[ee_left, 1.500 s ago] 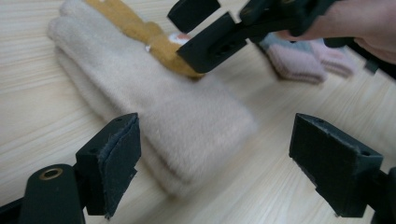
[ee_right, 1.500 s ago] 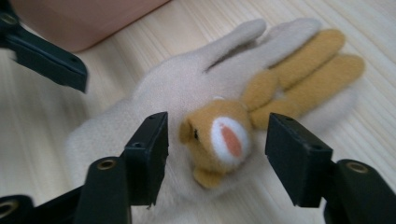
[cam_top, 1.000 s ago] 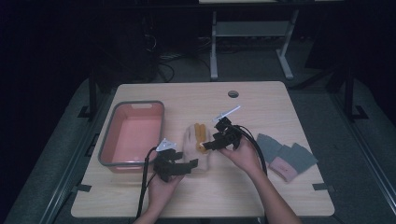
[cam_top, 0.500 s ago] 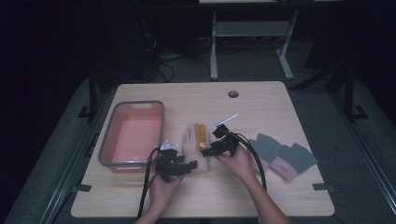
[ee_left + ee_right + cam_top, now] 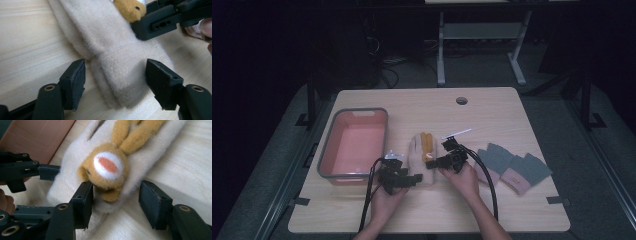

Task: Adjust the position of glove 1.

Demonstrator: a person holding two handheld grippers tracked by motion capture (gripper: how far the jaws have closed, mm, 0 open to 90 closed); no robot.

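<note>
A cream knitted glove (image 5: 417,149) with a yellow rabbit face (image 5: 107,167) lies flat on the wooden table, just right of the tub. My left gripper (image 5: 115,82) straddles the glove's cuff (image 5: 120,75). Its jaws have just been closing, then eased a little wider. They stand open, with a gap at the left pad. My right gripper (image 5: 117,202) straddles the rabbit face and its jaws have just been closing. The left pad brushes the fur and the right pad stands clear, so it is open. In the high view both grippers (image 5: 416,178) (image 5: 433,163) meet at the glove's near end.
A pink tub with a grey rim (image 5: 324,161) sits left of the glove. A pair of grey gloves with pink cuffs (image 5: 512,162) lies at the right. A round cable hole (image 5: 461,100) is near the table's far edge.
My right hand has sunk toward the glove, bringing its jaws down around the rabbit face. Both pairs of jaws stand narrower than before. The left hand has barely moved.
</note>
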